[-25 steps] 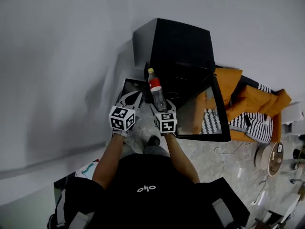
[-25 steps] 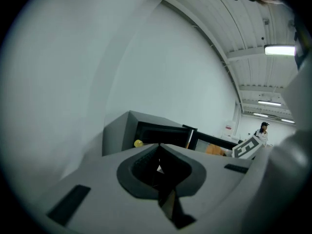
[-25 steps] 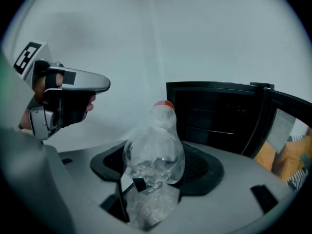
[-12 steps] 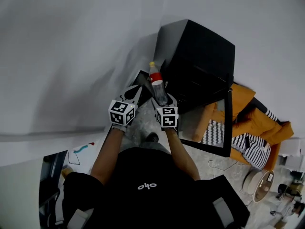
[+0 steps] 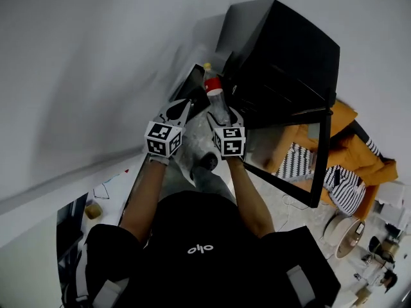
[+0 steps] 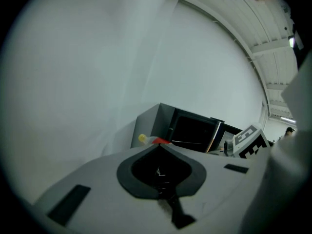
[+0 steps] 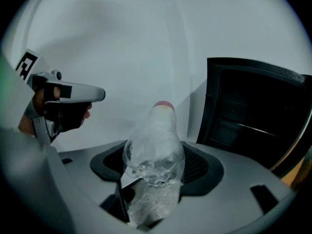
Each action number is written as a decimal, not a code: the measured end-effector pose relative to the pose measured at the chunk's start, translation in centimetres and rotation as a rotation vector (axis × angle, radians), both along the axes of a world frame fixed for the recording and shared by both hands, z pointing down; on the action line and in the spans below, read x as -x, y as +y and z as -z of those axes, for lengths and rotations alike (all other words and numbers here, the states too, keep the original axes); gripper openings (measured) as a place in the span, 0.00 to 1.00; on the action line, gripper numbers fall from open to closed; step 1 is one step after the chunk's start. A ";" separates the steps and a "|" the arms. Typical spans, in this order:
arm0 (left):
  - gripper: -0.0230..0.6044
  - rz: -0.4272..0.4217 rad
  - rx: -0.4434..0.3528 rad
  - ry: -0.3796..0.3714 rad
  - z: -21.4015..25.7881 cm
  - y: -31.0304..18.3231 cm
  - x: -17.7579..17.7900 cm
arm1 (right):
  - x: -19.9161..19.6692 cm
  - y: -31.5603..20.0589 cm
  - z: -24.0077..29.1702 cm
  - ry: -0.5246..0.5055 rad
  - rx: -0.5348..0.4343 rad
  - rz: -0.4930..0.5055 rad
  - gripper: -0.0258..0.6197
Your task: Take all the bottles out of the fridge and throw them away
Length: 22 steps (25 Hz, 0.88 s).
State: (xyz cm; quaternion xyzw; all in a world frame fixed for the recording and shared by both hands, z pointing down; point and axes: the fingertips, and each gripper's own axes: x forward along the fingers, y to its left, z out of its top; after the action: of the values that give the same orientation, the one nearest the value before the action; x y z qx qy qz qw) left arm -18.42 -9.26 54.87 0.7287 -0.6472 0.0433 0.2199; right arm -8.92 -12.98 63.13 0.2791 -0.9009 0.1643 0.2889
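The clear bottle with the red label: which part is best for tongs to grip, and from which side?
Grip the bottle low on its body, from the base end, jaws on the round sides, as the right tongs hold it. There it is wide; toward the top it narrows and might slip.

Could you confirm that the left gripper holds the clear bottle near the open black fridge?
Not quite: the right gripper holds the clear bottle, as the right gripper view shows. The left gripper has its jaws shut and empty. The black fridge is open.
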 end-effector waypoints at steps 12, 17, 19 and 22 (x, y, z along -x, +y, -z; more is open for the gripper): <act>0.05 0.038 0.125 0.104 -10.2 2.8 2.0 | 1.3 2.6 -10.1 0.114 0.119 0.039 0.53; 0.05 0.056 0.143 0.119 -13.9 2.1 3.9 | 2.3 1.3 -15.0 0.145 0.148 0.051 0.53; 0.05 0.061 0.145 0.124 -15.7 1.6 4.8 | 2.7 0.7 -17.5 0.161 0.159 0.056 0.53; 0.05 0.062 0.143 0.131 -19.1 0.9 5.8 | 3.1 0.0 -21.6 0.188 0.173 0.064 0.53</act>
State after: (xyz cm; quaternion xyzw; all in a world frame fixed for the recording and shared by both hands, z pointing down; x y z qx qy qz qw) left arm -24.24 -8.32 74.01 0.6921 -0.6486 0.0348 0.3147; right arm -11.97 -12.94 84.69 0.2384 -0.8607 0.2050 0.4003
